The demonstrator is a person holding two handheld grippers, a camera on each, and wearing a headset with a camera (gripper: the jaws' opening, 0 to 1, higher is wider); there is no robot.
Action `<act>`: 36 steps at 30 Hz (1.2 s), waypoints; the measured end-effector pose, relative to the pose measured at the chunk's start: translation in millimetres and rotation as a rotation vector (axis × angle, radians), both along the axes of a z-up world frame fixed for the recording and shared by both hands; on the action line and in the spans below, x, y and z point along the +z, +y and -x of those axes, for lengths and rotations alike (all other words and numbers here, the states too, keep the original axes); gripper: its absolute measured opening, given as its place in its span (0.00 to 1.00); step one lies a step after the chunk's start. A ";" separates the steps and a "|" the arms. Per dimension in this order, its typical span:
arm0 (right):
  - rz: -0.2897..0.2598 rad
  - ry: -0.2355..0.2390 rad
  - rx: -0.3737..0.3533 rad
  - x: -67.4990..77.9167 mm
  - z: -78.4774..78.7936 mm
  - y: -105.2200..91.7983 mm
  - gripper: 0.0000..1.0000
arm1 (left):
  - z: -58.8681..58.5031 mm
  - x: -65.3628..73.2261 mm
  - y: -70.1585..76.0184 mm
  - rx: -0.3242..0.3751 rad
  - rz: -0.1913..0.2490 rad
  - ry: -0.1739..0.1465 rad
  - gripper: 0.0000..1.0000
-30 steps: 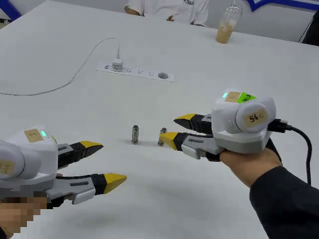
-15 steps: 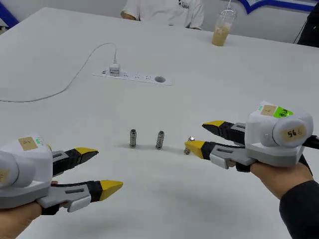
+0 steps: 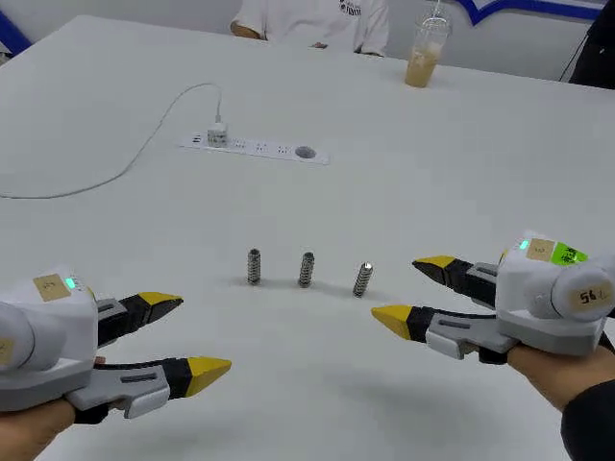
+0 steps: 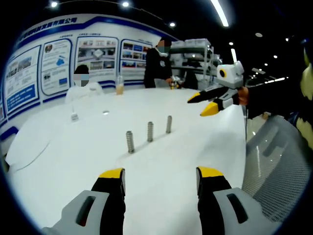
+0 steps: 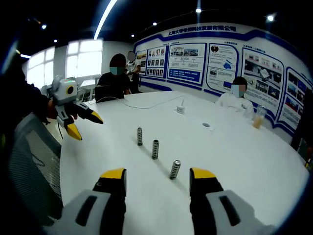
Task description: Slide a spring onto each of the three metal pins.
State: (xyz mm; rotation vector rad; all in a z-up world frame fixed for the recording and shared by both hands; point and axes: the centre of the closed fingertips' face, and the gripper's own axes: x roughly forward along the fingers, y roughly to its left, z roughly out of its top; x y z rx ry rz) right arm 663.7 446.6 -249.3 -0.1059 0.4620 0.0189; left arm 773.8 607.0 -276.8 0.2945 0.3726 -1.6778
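- Three pins (image 3: 307, 269), each with a spring (image 3: 254, 266) on it, stand in a left-to-right row on the table (image 3: 500, 154), well short of its far edge.
- A power strip (image 3: 255, 148) lies behind the row; its cable (image 3: 144, 144) runs toward the left edge.
- A cup (image 3: 423, 53) stands by the far edge, right of the strip, with a person (image 3: 312, 19) behind that edge.
- The left gripper (image 3: 202, 333) is before and left of the row, and the right gripper (image 3: 397, 286) is just right of it.

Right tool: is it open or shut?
Open. The right tool has its two yellow tips well apart, with nothing held between them.
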 end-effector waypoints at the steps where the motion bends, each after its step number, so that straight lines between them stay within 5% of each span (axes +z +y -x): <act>1: 0.000 0.001 -0.001 -1.2 1.8 0.4 0.54 | -0.2 -1.0 0.4 0.001 -0.002 0.002 0.60; 12: -0.019 0.005 -0.032 -14.1 13.9 2.8 0.58 | -0.8 -3.9 2.1 0.013 -0.002 0.016 0.61; 36: -0.061 -0.014 -0.085 -18.7 19.6 2.2 0.58 | 1.7 -1.7 1.5 0.024 0.005 0.026 0.62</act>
